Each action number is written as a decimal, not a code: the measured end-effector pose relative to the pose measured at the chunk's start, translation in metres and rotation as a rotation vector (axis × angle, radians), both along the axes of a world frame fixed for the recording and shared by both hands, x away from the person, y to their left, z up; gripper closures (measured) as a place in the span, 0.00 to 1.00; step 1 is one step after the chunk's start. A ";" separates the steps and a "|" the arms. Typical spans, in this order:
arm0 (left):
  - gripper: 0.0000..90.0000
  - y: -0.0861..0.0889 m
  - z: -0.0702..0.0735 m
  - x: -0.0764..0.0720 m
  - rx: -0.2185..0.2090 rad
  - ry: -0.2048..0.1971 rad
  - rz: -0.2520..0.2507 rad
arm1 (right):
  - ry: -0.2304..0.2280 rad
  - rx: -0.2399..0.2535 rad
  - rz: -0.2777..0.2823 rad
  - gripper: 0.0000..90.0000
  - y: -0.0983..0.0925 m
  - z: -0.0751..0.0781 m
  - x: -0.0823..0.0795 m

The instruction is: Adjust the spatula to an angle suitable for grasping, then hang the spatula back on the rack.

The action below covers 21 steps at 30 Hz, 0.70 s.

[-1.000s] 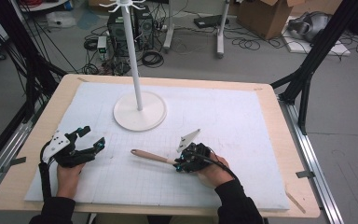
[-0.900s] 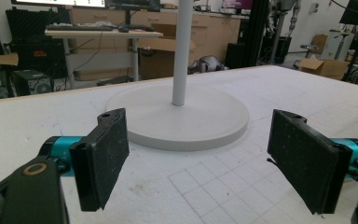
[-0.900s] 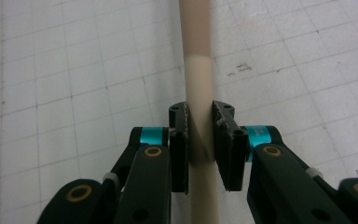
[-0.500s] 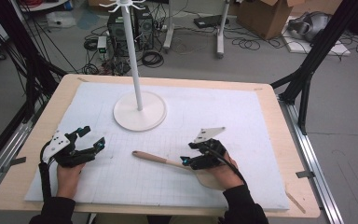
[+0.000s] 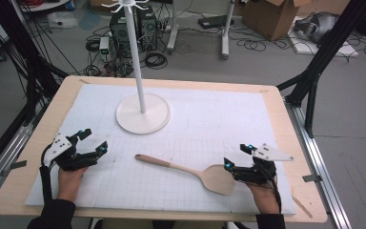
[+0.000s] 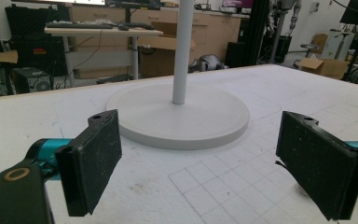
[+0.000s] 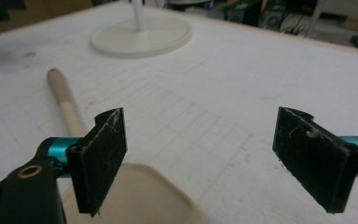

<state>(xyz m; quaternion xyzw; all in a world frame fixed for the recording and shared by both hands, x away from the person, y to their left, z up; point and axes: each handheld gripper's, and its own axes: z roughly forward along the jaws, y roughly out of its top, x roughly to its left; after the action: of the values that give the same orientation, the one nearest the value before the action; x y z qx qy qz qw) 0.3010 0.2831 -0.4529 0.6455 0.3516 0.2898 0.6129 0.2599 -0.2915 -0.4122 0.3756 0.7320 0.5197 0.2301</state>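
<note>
A wooden spatula (image 5: 190, 171) lies flat on the white mat (image 5: 219, 119) near the front of the table, handle pointing toward the white stand (image 5: 143, 112). The right gripper (image 5: 240, 164) sits just beside the blade, jaws wide apart and holding nothing. The left gripper (image 5: 88, 148) rests at the mat's left, also spread wide and empty, facing the stand's round base.

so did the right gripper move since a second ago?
Yes. The right gripper has backed off rightward, away from the stand base, uncovering the spatula blade.
</note>
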 end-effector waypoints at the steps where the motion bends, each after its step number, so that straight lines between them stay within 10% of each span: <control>1: 0.16 0.000 0.000 0.000 -0.001 -0.001 0.000 | -0.013 0.017 -0.019 0.18 -0.006 -0.001 -0.003; 9: 0.16 -0.001 0.000 0.000 0.012 -0.003 0.003 | -0.030 0.016 -0.064 0.18 -0.015 -0.006 -0.006; 21: 0.16 -0.002 0.000 0.000 0.013 0.001 0.005 | -0.003 -0.052 0.074 0.18 0.020 0.004 0.003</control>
<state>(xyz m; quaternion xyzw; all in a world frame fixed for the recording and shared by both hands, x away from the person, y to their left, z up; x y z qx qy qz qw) 0.3011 0.2813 -0.4527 0.6487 0.3516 0.2932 0.6079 0.2628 -0.2713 -0.4085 0.3412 0.7583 0.5094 0.2215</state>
